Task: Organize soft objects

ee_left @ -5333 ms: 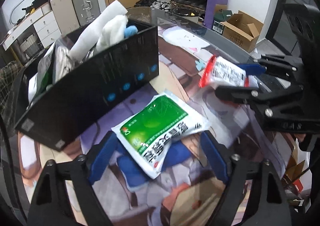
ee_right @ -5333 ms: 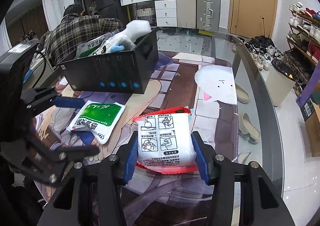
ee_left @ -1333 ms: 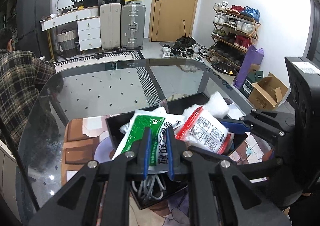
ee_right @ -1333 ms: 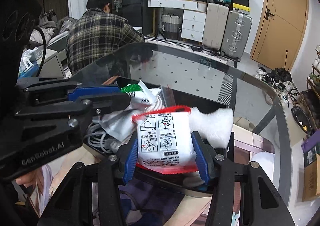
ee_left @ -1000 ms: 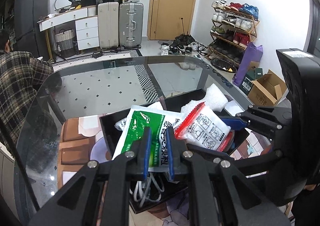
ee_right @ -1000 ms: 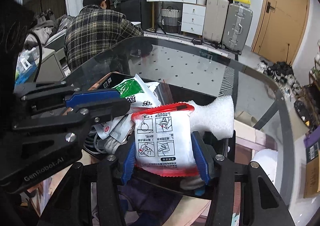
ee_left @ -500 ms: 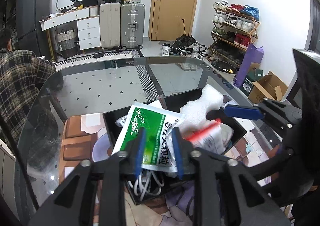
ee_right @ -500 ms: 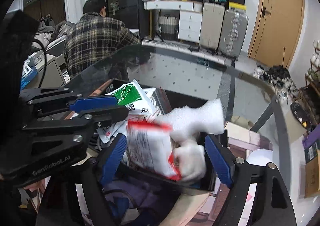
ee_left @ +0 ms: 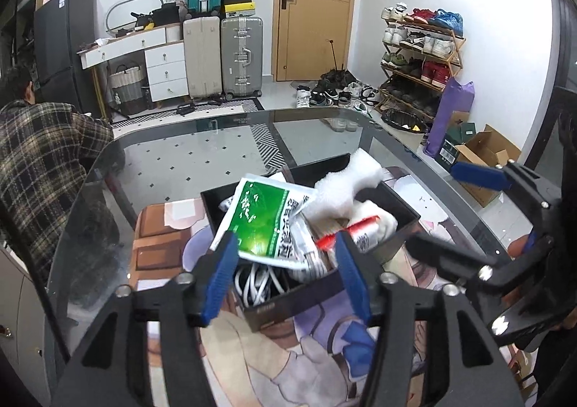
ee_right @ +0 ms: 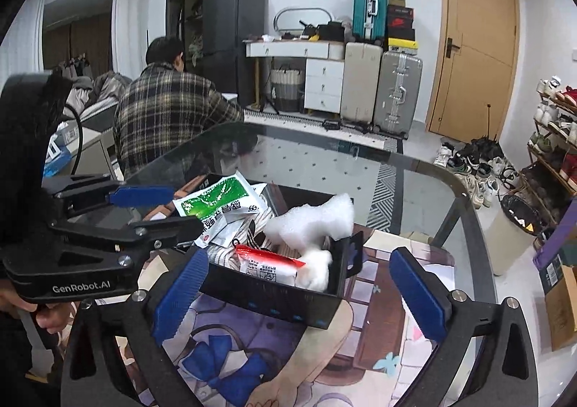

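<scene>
Green packet point(ee_left: 265, 223), black box point(ee_right: 288, 293)

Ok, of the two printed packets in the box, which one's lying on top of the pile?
The green-and-white packet, propped high at the box's far-left end. The red-edged packet sits lower, tucked beside the white foam.

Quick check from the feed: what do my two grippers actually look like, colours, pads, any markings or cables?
Both match: the left gripper and right gripper have black angular frames with silver screws and ribbed blue finger pads. The left gripper's body reads "GenRobot.AI" in white, with a black cable behind it. Bare fingers show beneath; no sleeve is visible.
</scene>
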{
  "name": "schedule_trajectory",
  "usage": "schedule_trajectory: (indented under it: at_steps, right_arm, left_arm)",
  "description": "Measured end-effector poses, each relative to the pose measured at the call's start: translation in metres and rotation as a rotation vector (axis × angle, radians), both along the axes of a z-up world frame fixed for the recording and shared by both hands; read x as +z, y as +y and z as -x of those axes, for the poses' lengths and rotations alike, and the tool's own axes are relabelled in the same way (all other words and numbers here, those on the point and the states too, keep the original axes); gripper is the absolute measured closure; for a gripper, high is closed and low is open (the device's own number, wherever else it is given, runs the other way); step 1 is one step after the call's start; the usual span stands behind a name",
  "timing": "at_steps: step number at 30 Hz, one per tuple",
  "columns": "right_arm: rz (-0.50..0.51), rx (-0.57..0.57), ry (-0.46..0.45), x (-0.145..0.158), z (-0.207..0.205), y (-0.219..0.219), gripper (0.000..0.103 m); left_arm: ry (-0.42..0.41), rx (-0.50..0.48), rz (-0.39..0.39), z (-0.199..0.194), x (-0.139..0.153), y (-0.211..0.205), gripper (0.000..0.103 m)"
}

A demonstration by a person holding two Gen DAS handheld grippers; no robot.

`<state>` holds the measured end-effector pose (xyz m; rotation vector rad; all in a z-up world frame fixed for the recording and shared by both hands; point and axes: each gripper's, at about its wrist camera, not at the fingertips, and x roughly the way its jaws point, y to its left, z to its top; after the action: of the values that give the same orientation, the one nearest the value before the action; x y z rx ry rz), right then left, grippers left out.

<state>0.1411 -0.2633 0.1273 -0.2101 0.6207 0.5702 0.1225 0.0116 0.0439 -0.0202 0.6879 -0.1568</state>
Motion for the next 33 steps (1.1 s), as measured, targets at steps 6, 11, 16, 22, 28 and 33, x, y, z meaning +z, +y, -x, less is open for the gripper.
schedule_trajectory:
  at_steps: [6, 11, 16, 22, 28, 33]
  right_arm:
    - [-0.036, -0.008, -0.011, 0.006, 0.013, -0.014, 0.001]
    - [-0.052, -0.005, -0.020, 0.006, 0.025, -0.019, 0.001]
    - [-0.066, -0.007, -0.023, 0.000, 0.033, -0.017, 0.001]
    - [-0.075, -0.011, -0.020, -0.013, 0.039, -0.017, 0.001]
    - [-0.067, -0.011, -0.014, -0.028, 0.038, -0.013, 0.001]
    - [-0.079, -0.022, -0.018, -0.036, 0.036, -0.014, 0.001]
  left_arm:
    - [-0.054, 0.072, -0.016, 0.024, 0.005, 0.004, 0.002]
    - [-0.063, 0.118, -0.032, 0.037, -0.003, 0.008, 0.000]
    - [-0.078, 0.173, -0.094, 0.045, -0.012, 0.007, 0.000]
    - [-0.107, 0.192, -0.103, 0.052, -0.022, 0.007, 0.000]
    - [-0.119, 0.225, -0.091, 0.052, -0.031, 0.008, 0.000]
    - [-0.114, 0.238, -0.079, 0.049, -0.039, 0.011, 0.000]
